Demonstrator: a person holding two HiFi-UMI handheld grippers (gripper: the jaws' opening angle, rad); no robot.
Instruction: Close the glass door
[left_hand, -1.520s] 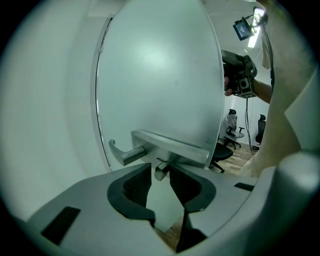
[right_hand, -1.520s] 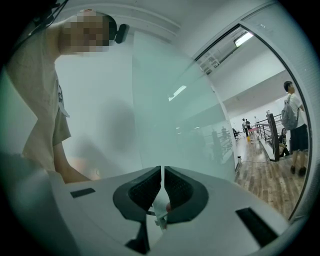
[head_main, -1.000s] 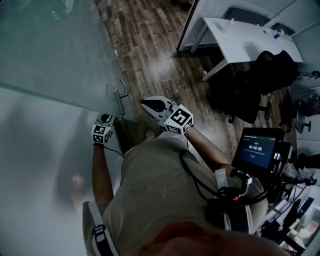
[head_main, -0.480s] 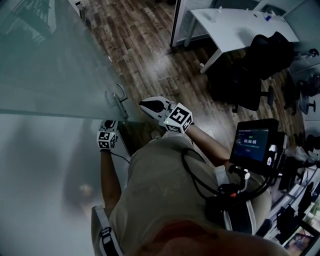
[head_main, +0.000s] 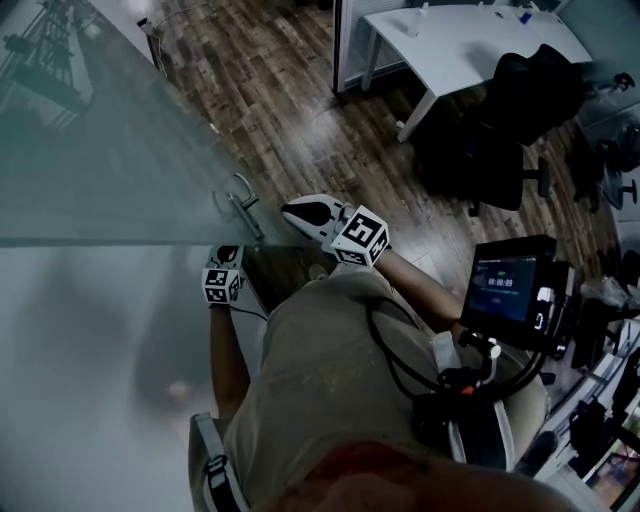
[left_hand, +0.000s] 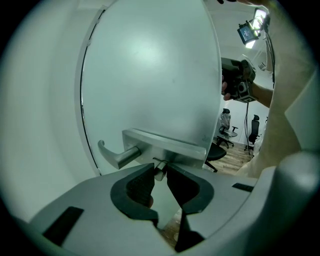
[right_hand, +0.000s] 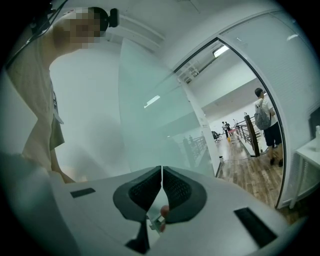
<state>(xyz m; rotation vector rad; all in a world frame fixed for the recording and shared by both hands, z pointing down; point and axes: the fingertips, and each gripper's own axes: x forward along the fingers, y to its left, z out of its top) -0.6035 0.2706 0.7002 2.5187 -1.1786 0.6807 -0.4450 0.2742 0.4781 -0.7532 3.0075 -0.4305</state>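
The frosted glass door (head_main: 120, 150) stands to my left, with its metal lever handle (head_main: 240, 205) near the door's edge. In the left gripper view the lever (left_hand: 117, 156) and its plate (left_hand: 170, 145) sit just above the jaws. A small metal lock knob (left_hand: 159, 171) sticks out under the plate. My left gripper (left_hand: 158, 175) has just been closing, and its tips pinch that knob. The left gripper (head_main: 228, 254) sits low by the handle in the head view. My right gripper (head_main: 290, 209) hovers beside the handle, shut and empty (right_hand: 161, 170), facing the glass (right_hand: 150, 125).
Beyond the door's edge lies wood floor (head_main: 300, 110). A white desk (head_main: 470, 40) and black office chairs (head_main: 520, 110) stand at the back right. A lit screen (head_main: 510, 290) hangs on the rig at my right side. A person (right_hand: 267, 125) stands far down the corridor.
In the head view the left gripper has shifted a little right and down along the door. The desk and floor have slid toward the top of the picture. The right gripper keeps its place beside the handle.
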